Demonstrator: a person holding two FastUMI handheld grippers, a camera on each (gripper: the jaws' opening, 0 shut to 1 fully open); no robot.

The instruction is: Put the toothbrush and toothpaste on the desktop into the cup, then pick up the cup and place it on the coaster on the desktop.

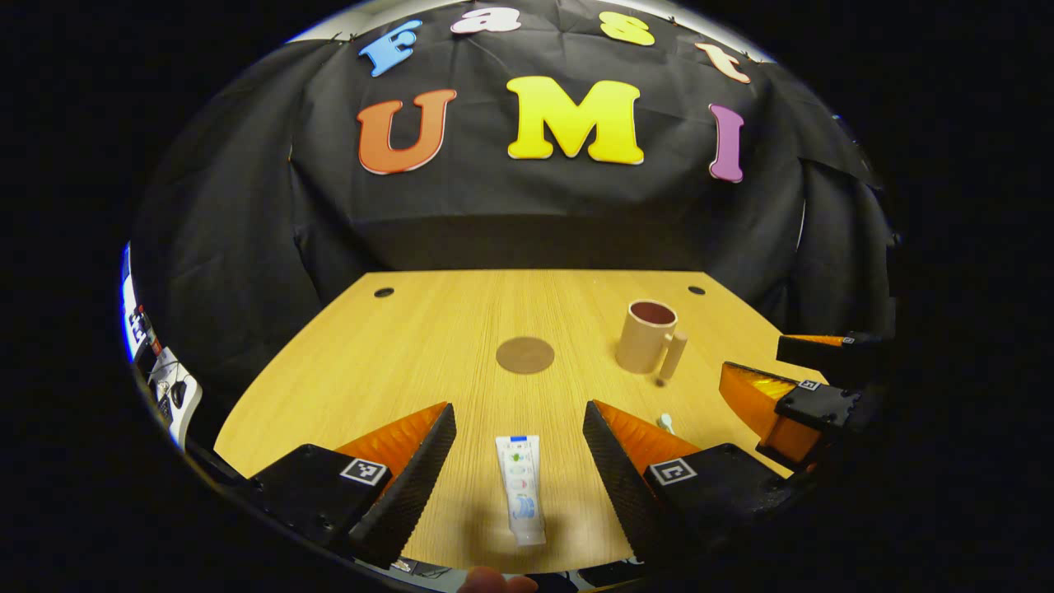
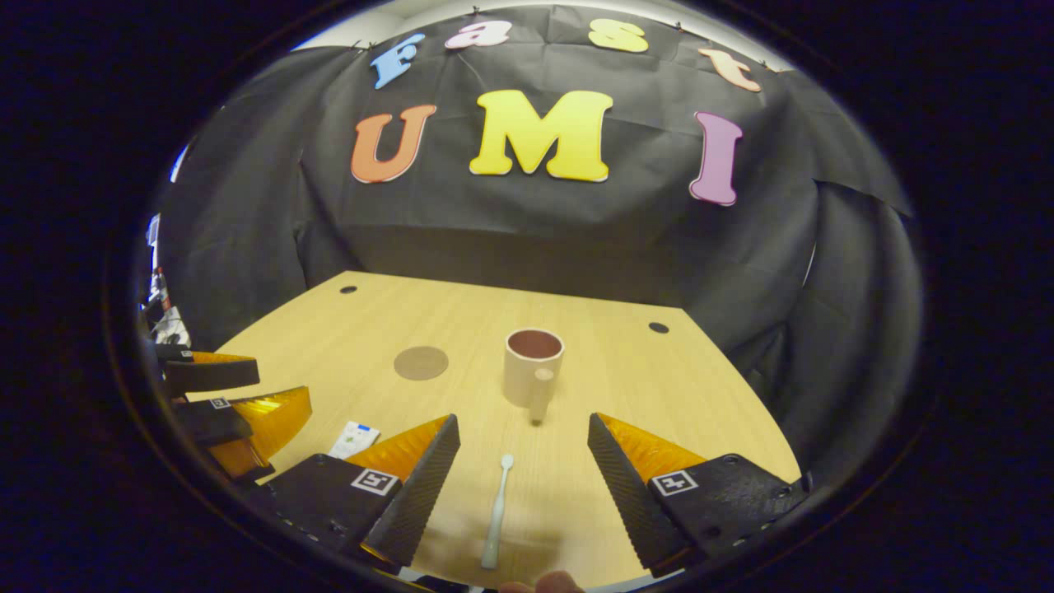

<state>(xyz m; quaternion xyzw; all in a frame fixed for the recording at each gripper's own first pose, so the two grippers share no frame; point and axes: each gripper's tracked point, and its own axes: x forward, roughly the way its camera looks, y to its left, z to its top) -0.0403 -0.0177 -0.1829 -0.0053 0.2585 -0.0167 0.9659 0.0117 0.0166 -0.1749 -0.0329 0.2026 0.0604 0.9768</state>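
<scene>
Left gripper (image 1: 519,436): jaws apart, toothpaste (image 1: 520,488) lying between them. Right gripper (image 2: 523,449): jaws apart, toothbrush (image 2: 496,511) between them, cup (image 2: 533,366) ahead, coaster (image 2: 421,362) ahead-left.

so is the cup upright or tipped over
Upright: the cup stands on the desktop, its open mouth facing up and its handle toward the right claw.

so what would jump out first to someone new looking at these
Each open gripper frames its target on the wooden desktop: the left gripper straddles the toothpaste tube, the right gripper the white toothbrush. Beyond stand the beige handled cup and, to its left, the round brown coaster.
</scene>
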